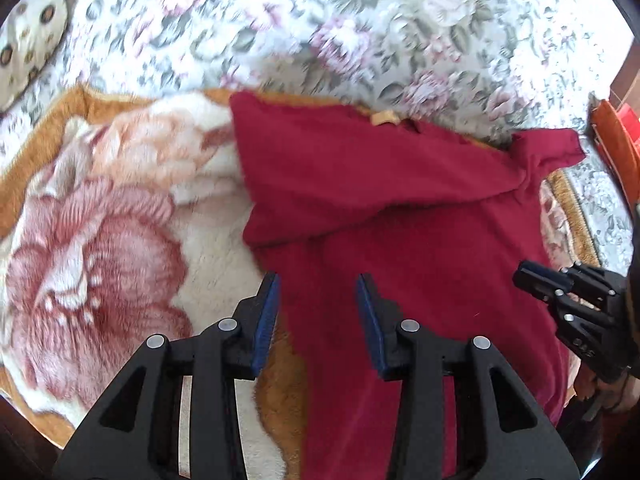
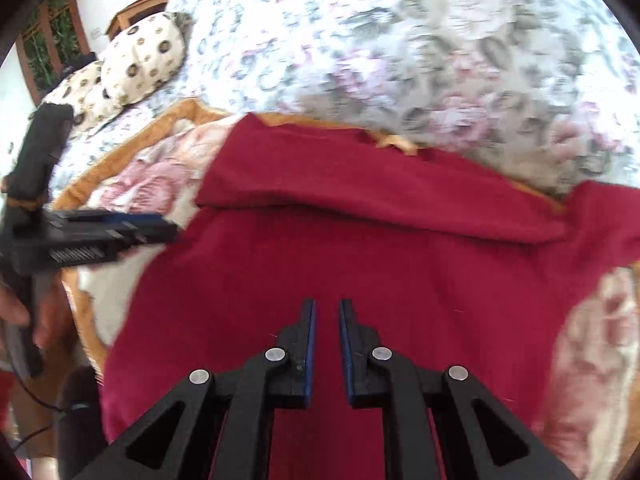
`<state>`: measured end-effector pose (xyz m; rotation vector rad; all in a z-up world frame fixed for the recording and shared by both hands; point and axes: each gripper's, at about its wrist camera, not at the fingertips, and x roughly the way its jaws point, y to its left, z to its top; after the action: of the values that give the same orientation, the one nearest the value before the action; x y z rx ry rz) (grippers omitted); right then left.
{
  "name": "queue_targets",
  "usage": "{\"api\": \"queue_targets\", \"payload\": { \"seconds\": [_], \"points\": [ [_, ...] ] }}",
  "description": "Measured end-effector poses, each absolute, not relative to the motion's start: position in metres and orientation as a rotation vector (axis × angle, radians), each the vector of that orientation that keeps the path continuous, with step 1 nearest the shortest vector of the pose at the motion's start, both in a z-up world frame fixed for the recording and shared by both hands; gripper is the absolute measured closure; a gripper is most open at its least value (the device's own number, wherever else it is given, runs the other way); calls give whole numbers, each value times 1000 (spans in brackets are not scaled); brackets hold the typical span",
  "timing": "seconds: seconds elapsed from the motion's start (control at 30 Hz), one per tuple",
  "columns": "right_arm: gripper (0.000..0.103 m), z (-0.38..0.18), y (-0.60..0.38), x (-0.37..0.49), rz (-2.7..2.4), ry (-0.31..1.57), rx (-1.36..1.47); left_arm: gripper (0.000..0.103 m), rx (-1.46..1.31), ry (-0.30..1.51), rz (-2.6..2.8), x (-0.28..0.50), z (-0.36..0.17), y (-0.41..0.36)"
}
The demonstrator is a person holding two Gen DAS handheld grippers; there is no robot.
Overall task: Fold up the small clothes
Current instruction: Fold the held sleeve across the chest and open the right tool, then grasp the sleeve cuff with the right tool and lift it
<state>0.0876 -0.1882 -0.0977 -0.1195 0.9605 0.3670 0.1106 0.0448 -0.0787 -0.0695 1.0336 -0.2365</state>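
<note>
A dark red garment [image 1: 400,240] [image 2: 360,272] lies spread on a plush blanket, its upper part folded over as a flap [image 2: 360,184]. A tan label [image 1: 384,118] [image 2: 396,142] shows at its far edge, and a sleeve [image 1: 552,148] sticks out to the right. My left gripper [image 1: 319,280] hovers open over the garment's left edge with nothing between its fingers; in the right wrist view the left gripper [image 2: 168,226] is at the left, held by a hand [image 2: 40,320]. My right gripper [image 2: 328,304] hangs above the garment's middle, jaws a narrow gap apart and empty; the left wrist view has the right gripper [image 1: 524,276] at its right side.
The plush blanket [image 1: 100,260] with a big pink flower and an orange border lies on a floral bedspread [image 1: 360,20]. Spotted pillows [image 2: 140,60] rest at the far left, with wooden furniture [image 2: 140,4] behind them. An orange-red object [image 1: 616,140] stands at the bed's right edge.
</note>
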Motion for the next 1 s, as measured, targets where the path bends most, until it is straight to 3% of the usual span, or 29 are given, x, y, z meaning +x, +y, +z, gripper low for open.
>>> {"api": "queue_targets", "payload": {
  "seconds": [0.17,0.27,0.4,0.67,0.7,0.8,1.0],
  "points": [
    [93,-113,-238,79,243,1014,-123,64,-102,1025,-326,118,-82,7],
    [93,-125,-254,77,213,1036,-97,56,-123,1072,-346,124,-107,-16],
    [92,-124,-258,74,236,1022,-81,56,-55,1140,-328,123,-137,-46],
    [90,-107,-305,84,180,998,16,52,-24,1045,-356,131,-101,-65],
    [88,-104,-313,84,168,992,36,52,-31,1036,-360,134,-99,-67],
    [67,-97,-344,86,136,970,101,52,-69,1027,-367,147,-91,-79],
    [63,-88,-418,108,22,928,223,52,-159,1067,-406,181,-95,-105]
  ]
}}
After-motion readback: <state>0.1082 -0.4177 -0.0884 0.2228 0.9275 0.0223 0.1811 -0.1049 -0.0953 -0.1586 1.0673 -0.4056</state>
